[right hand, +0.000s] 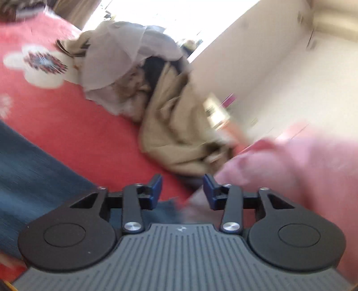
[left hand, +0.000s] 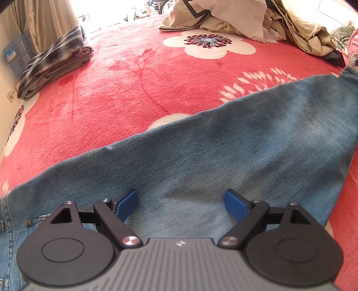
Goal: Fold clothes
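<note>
Listing from the left of the frame, we log these items in the left wrist view:

- Folded plaid garment (left hand: 56, 65), upper left, on the red floral blanket (left hand: 125, 85).
- Water jug (left hand: 16, 53), far left edge, behind it.
- Jeans (left hand: 223, 152), the piece in hand, spread flat in a diagonal band from lower left to right edge.
- Unfolded clothes pile (left hand: 246, 20), upper right.
- Left gripper (left hand: 181, 202), lower centre over the denim, jaws spread wide, nothing between them.

Right wrist view, blurred:

- Same jeans at left edge.
- Right gripper (right hand: 182, 190), lower centre, jaws parted and empty above the blanket.
- Pink fabric (right hand: 290, 170), lower right, close beside its right finger.

Risks we judge from here: neither gripper holds the jeans, so a fold begun one-sided could skew the legs; the right gripper's jaws could catch the pink fabric instead of denim, being nearer to it.
</note>
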